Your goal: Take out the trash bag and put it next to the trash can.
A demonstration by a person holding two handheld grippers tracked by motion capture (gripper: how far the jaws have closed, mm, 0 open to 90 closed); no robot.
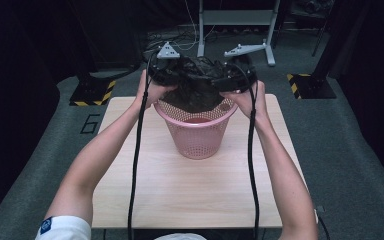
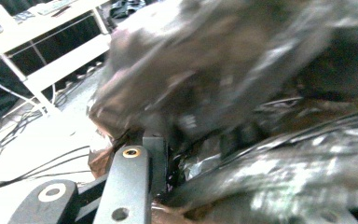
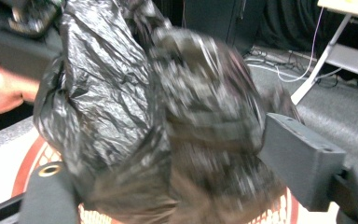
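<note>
Basket — black bag bunched partly inside, both grippers gripping.

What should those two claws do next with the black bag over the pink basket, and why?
Probably spread apart and come down a little. The black bag is bunched between the left gripper and the right gripper, with its lower part just inside the far rim of the pink basket. Widening its mouth would likely help it fit over the rim.

glossy crinkled black plastic bag, perforated pink basket probably plastic, pale matt wood-look table
</note>
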